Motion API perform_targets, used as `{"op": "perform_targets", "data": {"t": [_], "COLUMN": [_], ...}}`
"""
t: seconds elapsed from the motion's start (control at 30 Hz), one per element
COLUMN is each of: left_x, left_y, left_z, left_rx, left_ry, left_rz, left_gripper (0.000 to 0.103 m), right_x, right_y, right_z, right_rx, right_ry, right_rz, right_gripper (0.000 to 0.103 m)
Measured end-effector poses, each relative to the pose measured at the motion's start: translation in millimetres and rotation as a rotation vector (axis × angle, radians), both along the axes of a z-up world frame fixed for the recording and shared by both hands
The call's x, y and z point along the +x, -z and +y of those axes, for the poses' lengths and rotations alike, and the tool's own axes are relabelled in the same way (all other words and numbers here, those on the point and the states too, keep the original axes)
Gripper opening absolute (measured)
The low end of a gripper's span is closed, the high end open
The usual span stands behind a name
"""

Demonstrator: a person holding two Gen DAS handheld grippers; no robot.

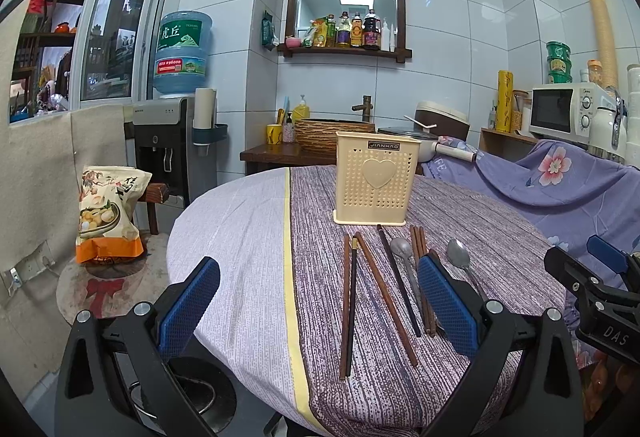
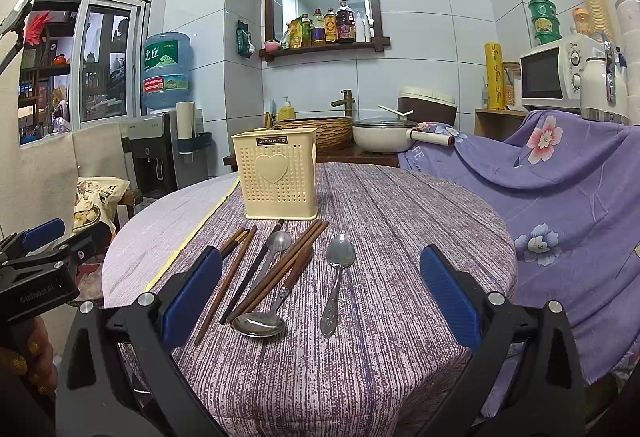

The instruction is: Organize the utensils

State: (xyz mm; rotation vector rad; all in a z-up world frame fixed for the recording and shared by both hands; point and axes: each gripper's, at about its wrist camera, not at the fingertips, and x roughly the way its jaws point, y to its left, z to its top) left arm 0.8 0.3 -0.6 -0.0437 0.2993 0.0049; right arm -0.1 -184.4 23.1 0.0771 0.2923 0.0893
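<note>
Before the cream holder (image 2: 276,173), chopsticks (image 1: 386,293) and spoons (image 2: 339,277) lie loose (both grippers (image 1: 318,301) (image 2: 320,293) gape wide, empty).

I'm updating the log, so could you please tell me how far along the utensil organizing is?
Nothing looks done yet: no handles stick up out of the cream utensil holder, though its inside is hidden. Nothing is in hand: the left gripper and right gripper are both open. Left to do: the chopsticks and three spoons on the tablecloth.
</note>
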Motion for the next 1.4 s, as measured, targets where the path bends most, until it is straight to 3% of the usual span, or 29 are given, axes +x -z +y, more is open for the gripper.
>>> {"op": "perform_targets", "data": {"t": [1.4], "left_x": [-0.1], "left_y": [0.7], "left_z": [-3.1], "left_rx": [0.006], "left_ry": [0.001], "left_rz": [-0.002], "left_gripper": [0.097], "right_x": [2.8], "right_y": [1.3], "right_z": [2.4], "right_rx": [-0.001], "right_ry": [-0.002], "right_rz": [0.001], "right_gripper": [0.097]}}
